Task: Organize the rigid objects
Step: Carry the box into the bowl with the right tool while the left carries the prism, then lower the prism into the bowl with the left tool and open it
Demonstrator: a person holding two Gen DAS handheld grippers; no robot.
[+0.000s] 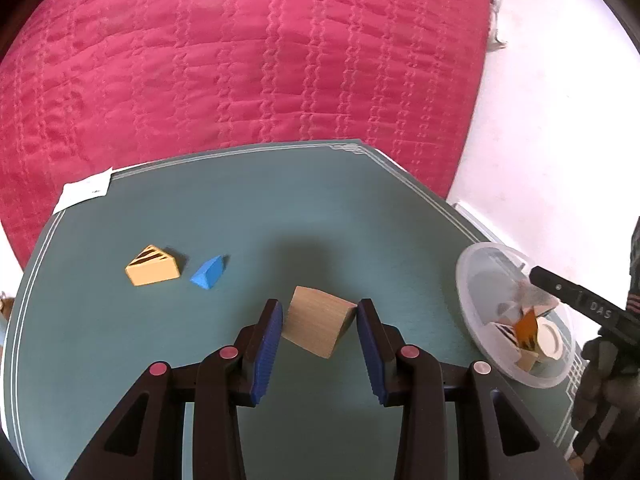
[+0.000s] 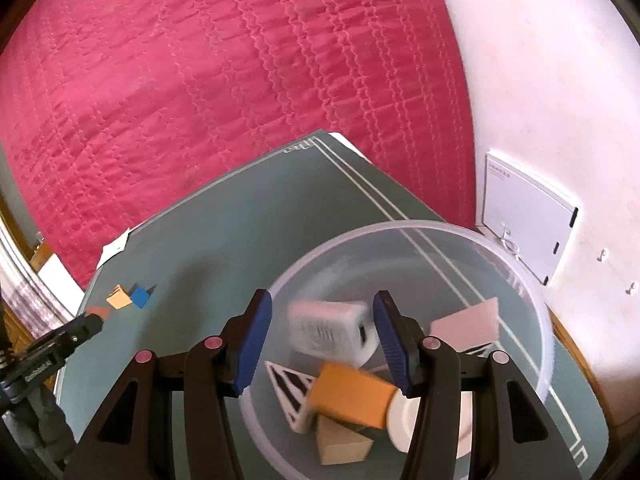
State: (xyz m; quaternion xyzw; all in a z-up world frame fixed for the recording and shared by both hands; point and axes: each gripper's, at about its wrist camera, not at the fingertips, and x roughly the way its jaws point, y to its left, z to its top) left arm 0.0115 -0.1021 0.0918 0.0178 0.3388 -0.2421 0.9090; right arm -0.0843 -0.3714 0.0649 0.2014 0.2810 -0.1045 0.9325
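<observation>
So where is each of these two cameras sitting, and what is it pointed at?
Left wrist: rides the left gripper, looking down at the green table; its blue pads clamp a wooden block.
Right wrist: rides the right gripper, above the clear bowl of blocks; pads apart.
Shared: table, bowl, blue wedge, each other's gripper.

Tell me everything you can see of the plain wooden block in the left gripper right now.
The plain light-wood block is unpainted, with fine grain and a slanted face, so it looks wedge-like. It sits tilted between the blue ribbed pads of the left gripper, which is shut on it: the right pad presses its corner and the left meets its edge. It hangs over the grey-green tabletop, and whether it touches it cannot be told. The clear plastic bowl lies to its right.
</observation>
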